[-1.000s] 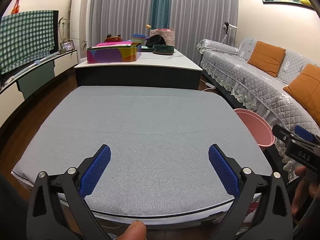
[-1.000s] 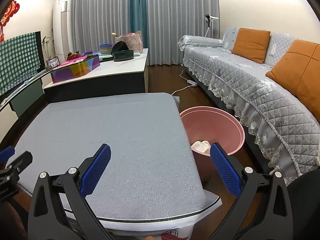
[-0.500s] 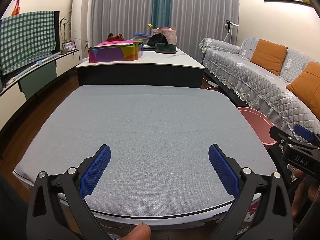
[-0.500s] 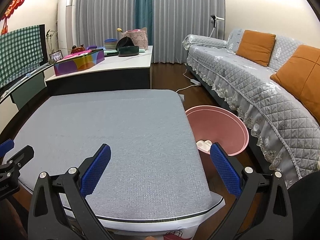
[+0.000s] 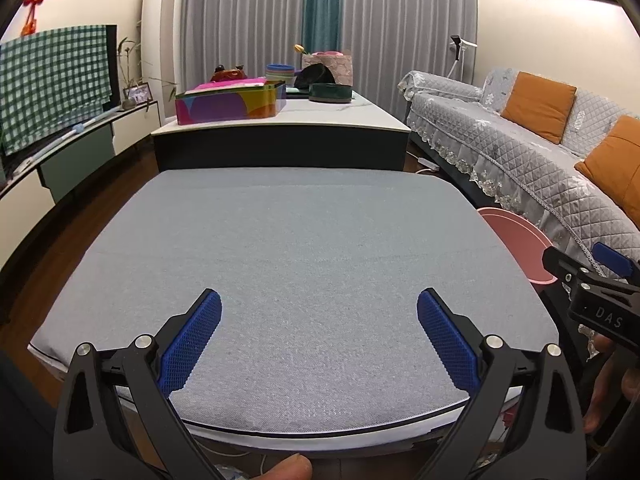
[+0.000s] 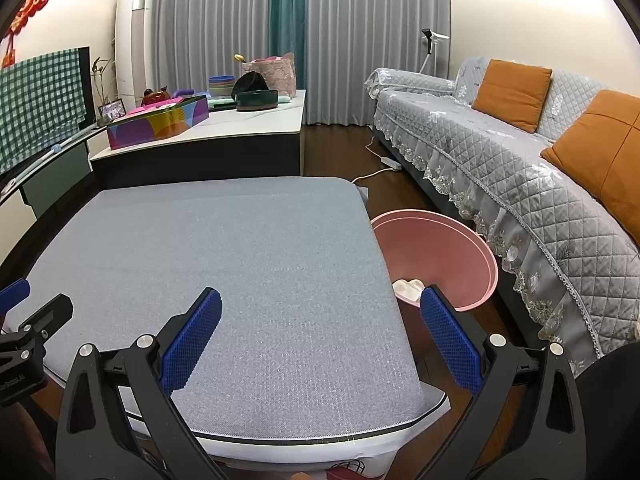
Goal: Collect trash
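A pink bin (image 6: 440, 256) stands on the floor at the right edge of the grey padded table (image 6: 224, 248); white crumpled trash (image 6: 408, 286) lies in its bottom. In the left wrist view only a slice of the pink bin (image 5: 516, 240) shows past the table (image 5: 304, 248). My left gripper (image 5: 319, 334) hovers open over the table's near edge, nothing between its blue pads. My right gripper (image 6: 321, 334) is open too, above the table's near right corner, its right pad (image 6: 450, 338) in front of the bin. Each gripper shows at the side of the other's view.
A low white-topped table (image 5: 280, 120) behind holds a colourful box (image 5: 230, 104), bowls and a basket. A grey quilted sofa (image 6: 520, 168) with orange cushions runs along the right. A checked cloth (image 5: 52, 80) hangs at the left. A power strip and cord (image 6: 384, 166) lie on the wooden floor.
Both views have drawn back and risen a little; the table and bin sit slightly farther away. Both grippers stay open and empty.
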The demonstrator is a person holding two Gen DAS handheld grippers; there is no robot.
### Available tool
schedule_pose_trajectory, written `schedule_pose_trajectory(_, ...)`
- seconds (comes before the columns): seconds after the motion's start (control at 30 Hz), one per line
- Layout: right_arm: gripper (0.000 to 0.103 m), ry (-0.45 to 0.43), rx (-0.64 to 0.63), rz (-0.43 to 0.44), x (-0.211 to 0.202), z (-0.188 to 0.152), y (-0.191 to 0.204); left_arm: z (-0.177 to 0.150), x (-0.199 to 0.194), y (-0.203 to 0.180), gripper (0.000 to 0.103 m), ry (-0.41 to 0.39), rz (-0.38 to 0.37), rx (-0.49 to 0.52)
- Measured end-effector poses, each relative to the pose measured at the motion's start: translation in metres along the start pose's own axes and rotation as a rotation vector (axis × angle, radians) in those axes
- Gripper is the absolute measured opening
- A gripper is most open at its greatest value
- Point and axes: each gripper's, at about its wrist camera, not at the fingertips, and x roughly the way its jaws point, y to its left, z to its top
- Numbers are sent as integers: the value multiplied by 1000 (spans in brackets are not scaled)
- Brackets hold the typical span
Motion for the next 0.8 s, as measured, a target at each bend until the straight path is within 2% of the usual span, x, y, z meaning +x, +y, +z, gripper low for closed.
schedule_pose_trajectory(0.8, 98, 1, 0, -2, 1, 0, -1, -4, 7, 1, 95, 27, -21, -21)
